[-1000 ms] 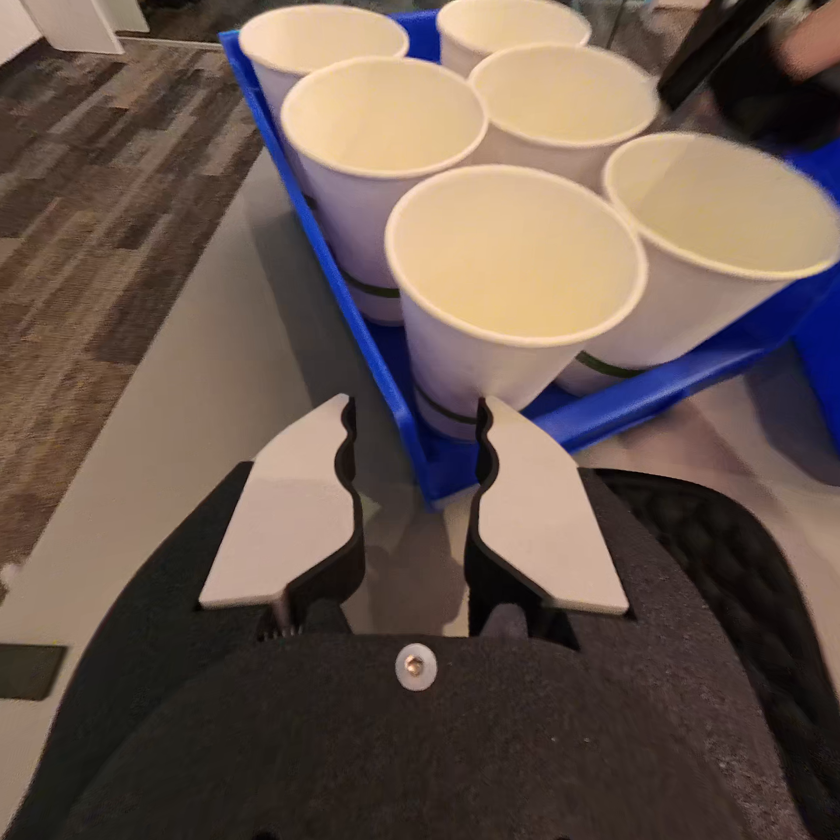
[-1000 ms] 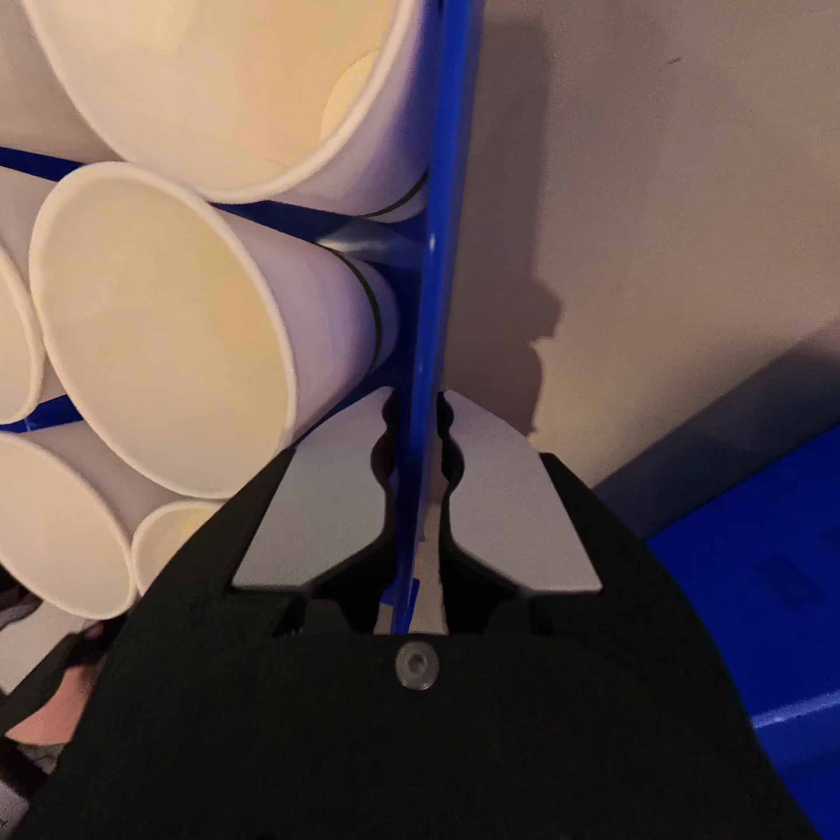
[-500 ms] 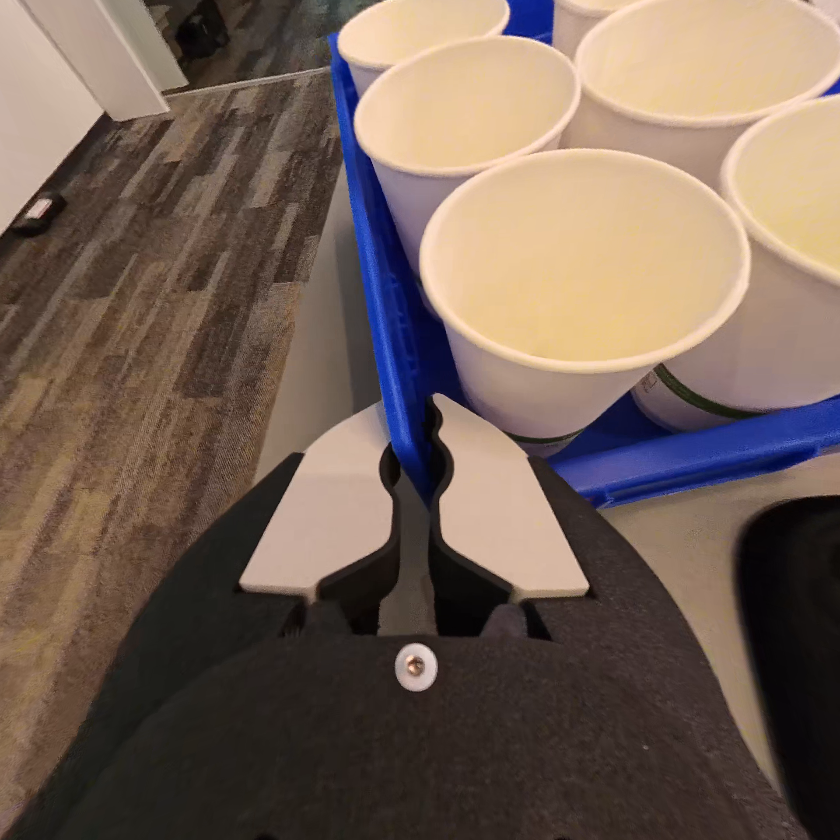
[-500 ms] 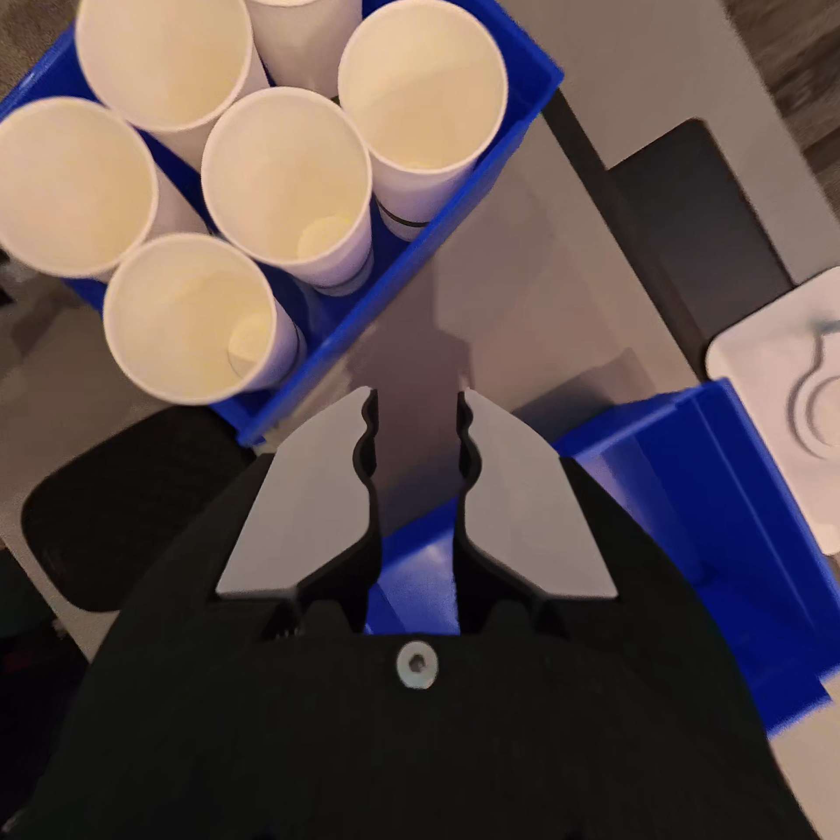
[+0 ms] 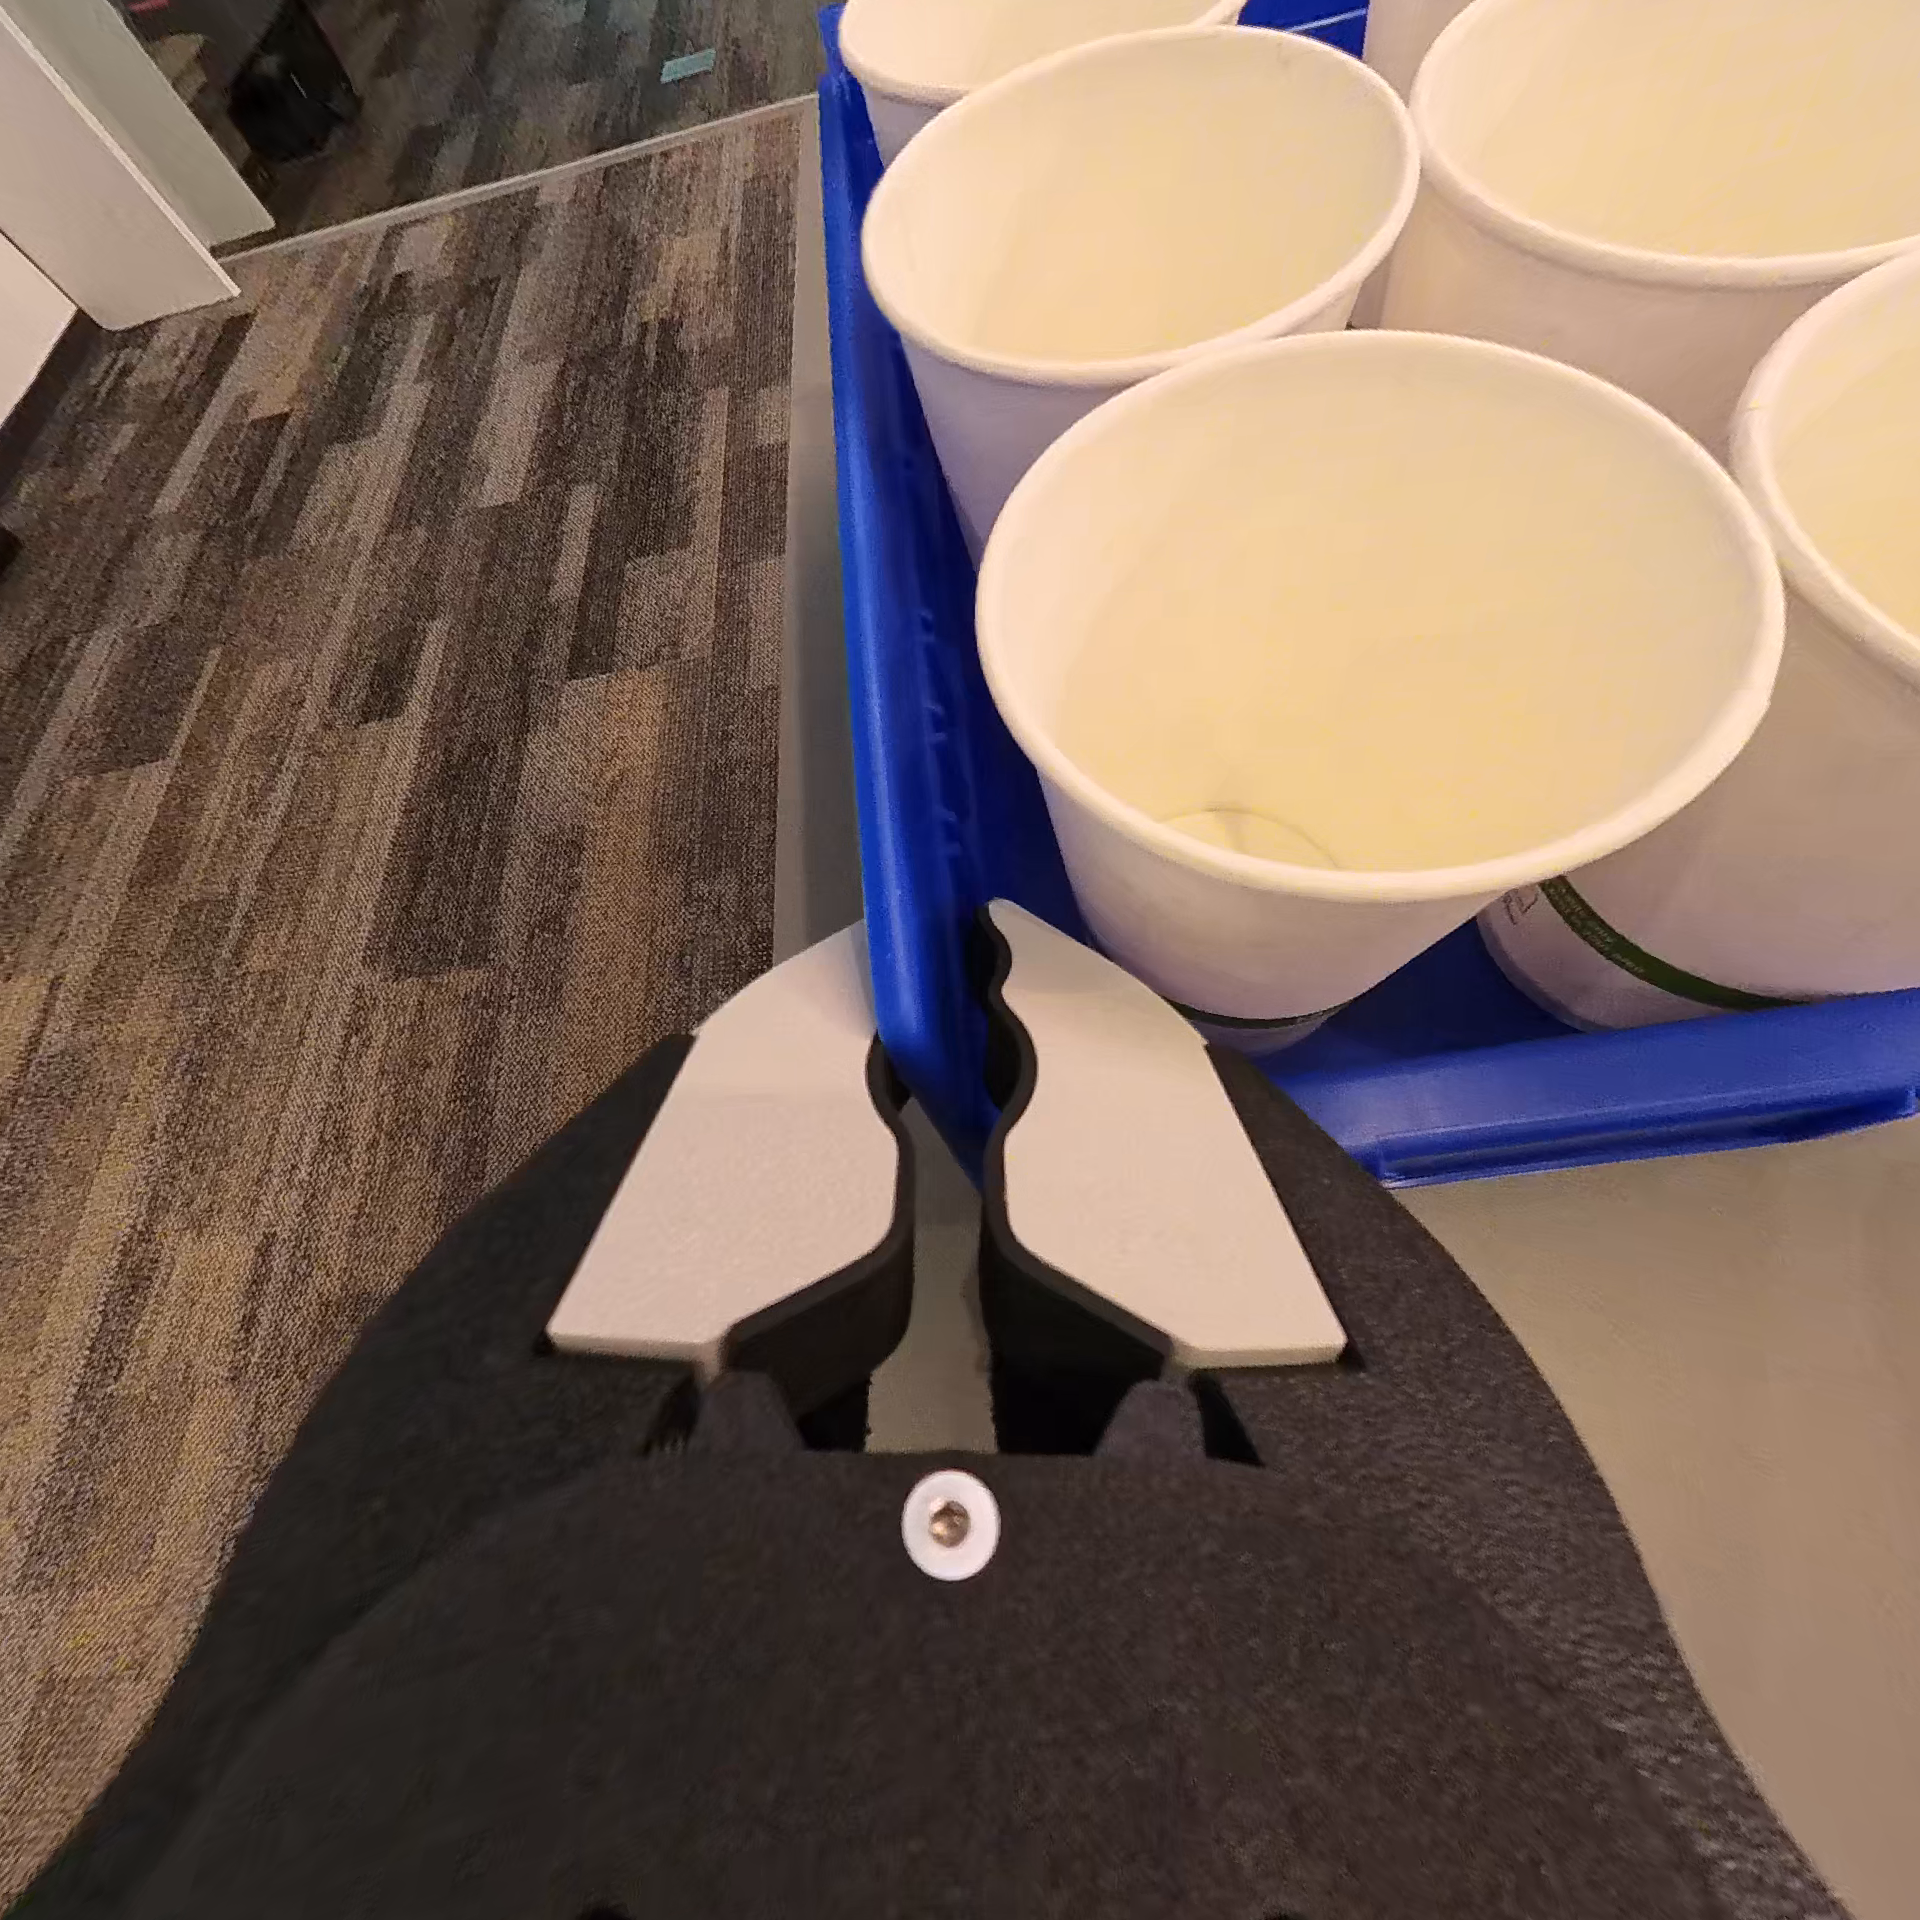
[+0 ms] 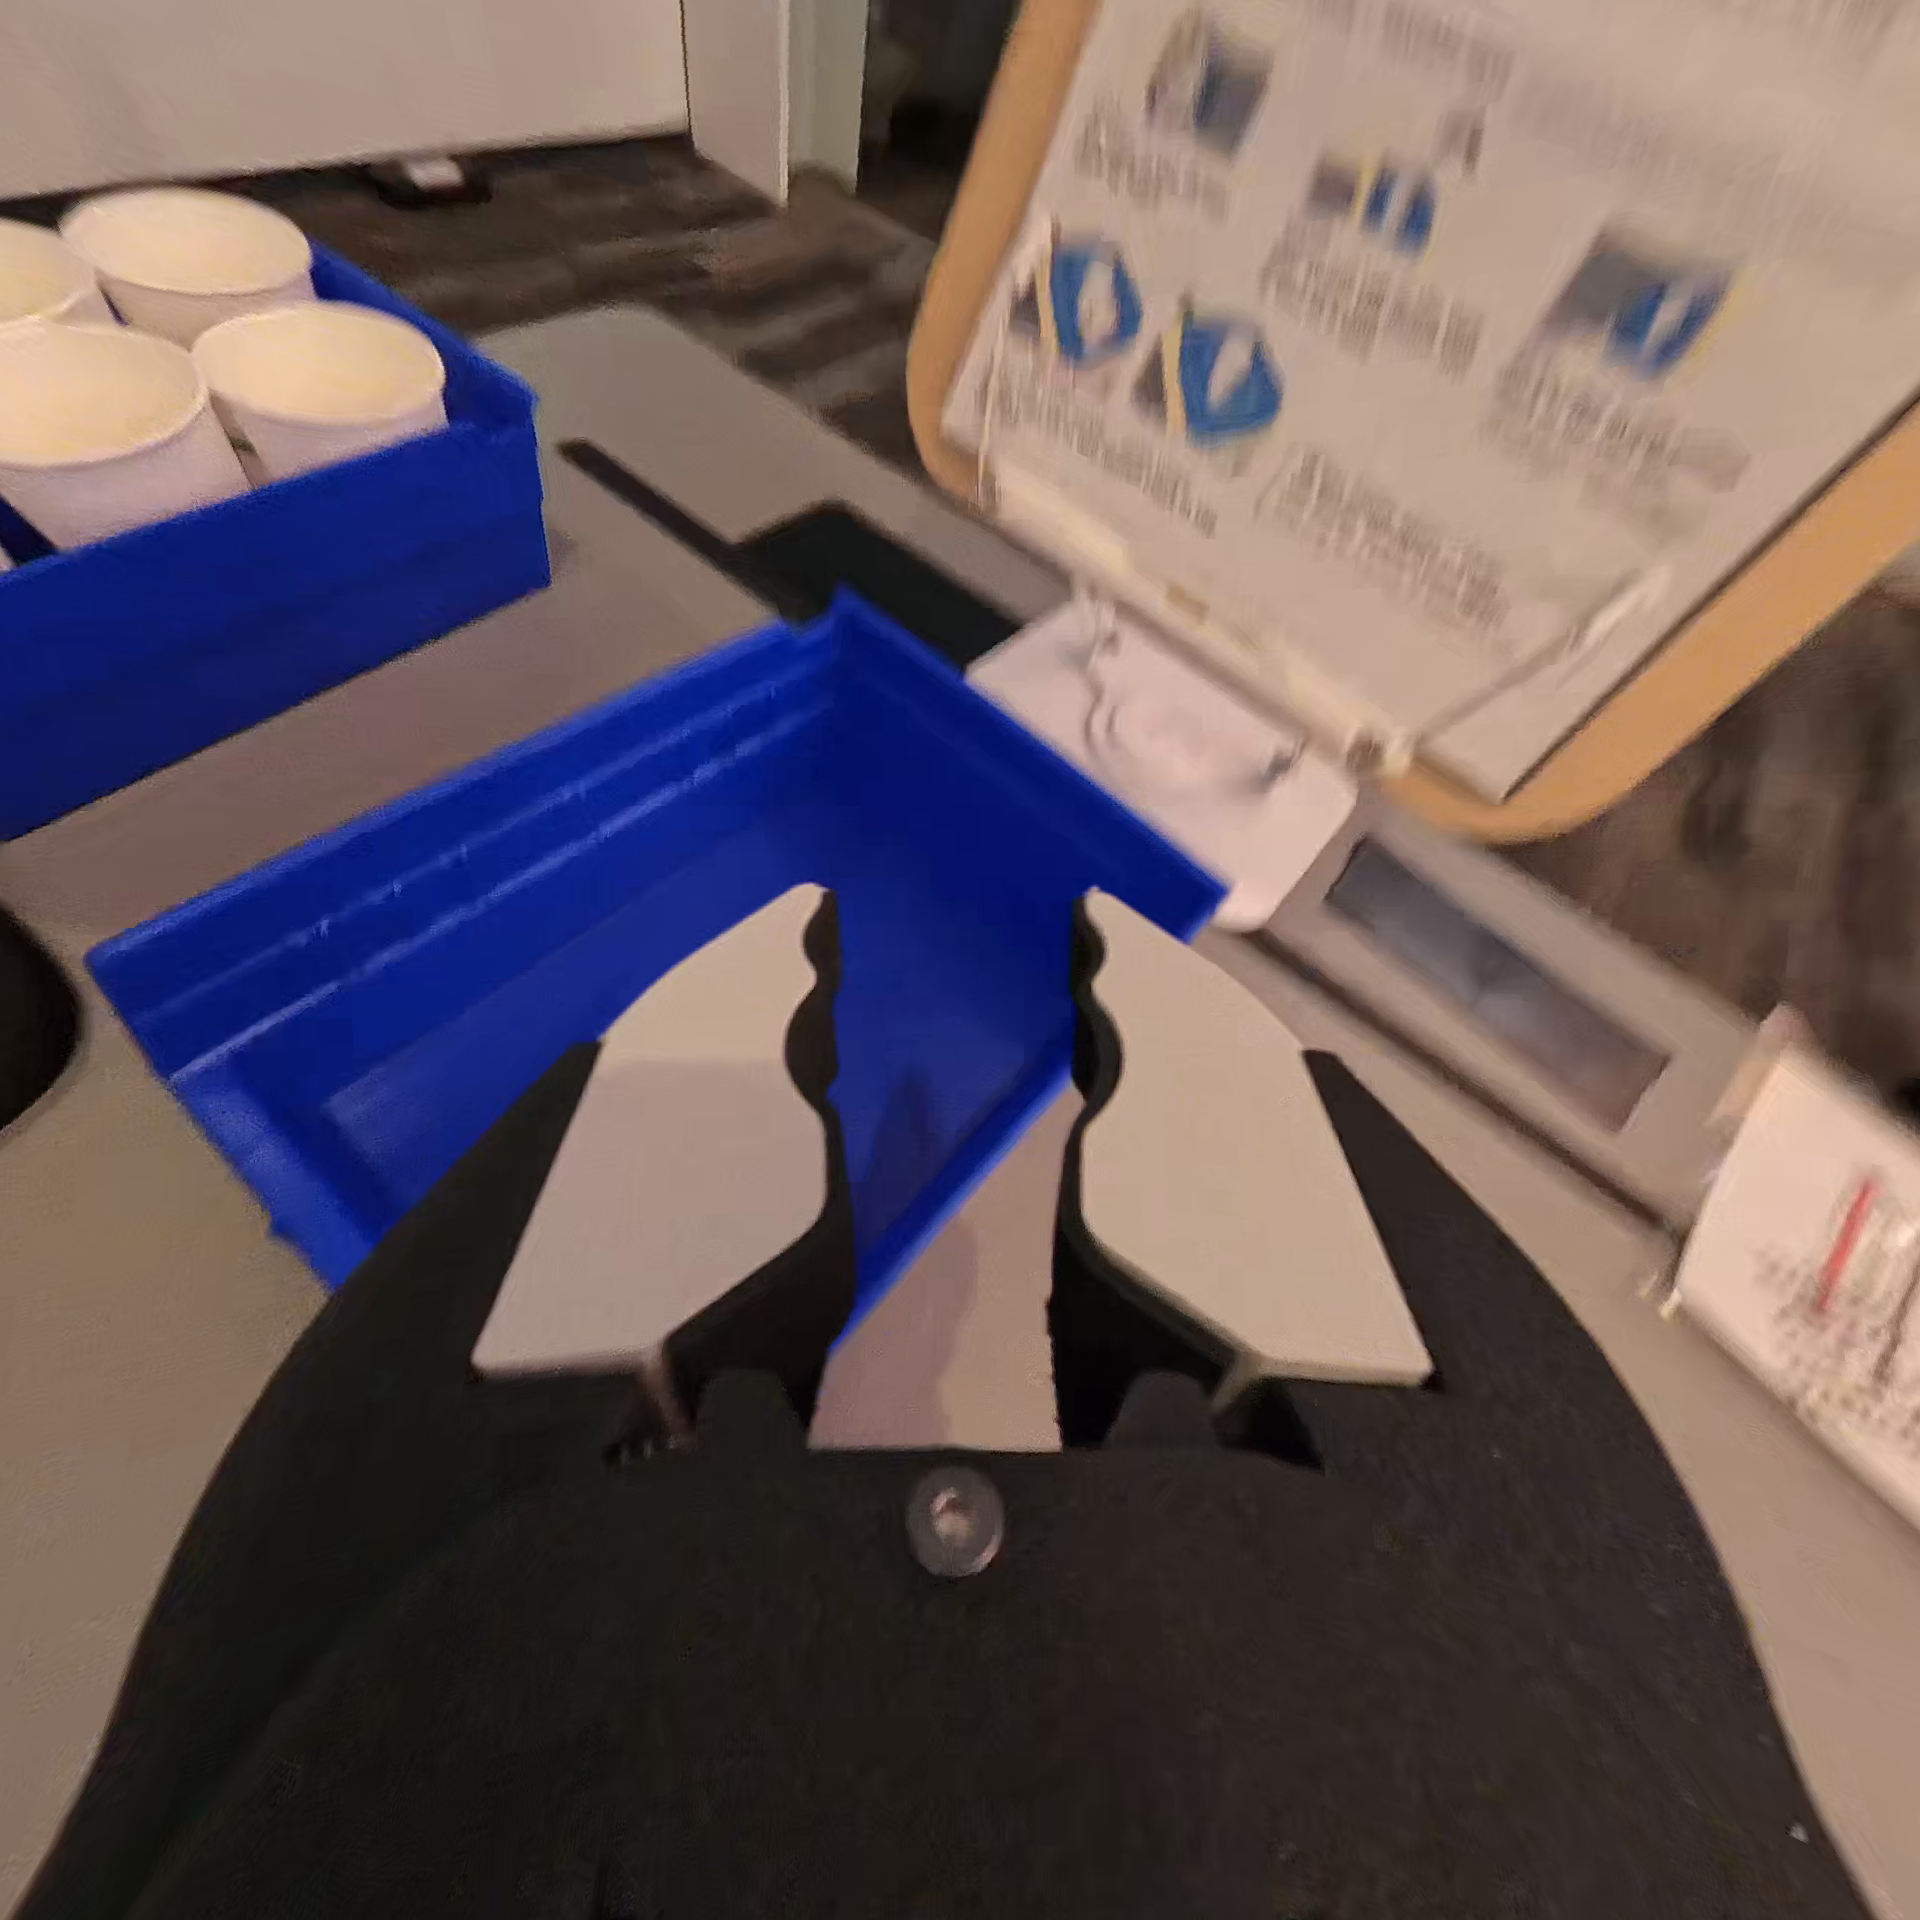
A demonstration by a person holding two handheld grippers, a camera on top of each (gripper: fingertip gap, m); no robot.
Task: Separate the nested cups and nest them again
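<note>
Paper cups (image 5: 1371, 665), likely light, thin and crushable so best pinched gently at the rim, stood in blue bin (image 5: 904, 644) whose near-left wall left gripper (image 5: 928, 971) clamped; right gripper (image 6: 954, 914) spread empty over empty blue bin (image 6: 644, 790)

office-like room, patterned carpet tiles (image 5: 395, 582), grey table (image 6: 665, 384), framed instruction sheet (image 6: 1382, 343)

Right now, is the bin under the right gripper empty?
Empty, as far as shown: the bin's visible floor is bare blue; the right gripper hides the near part.
</note>
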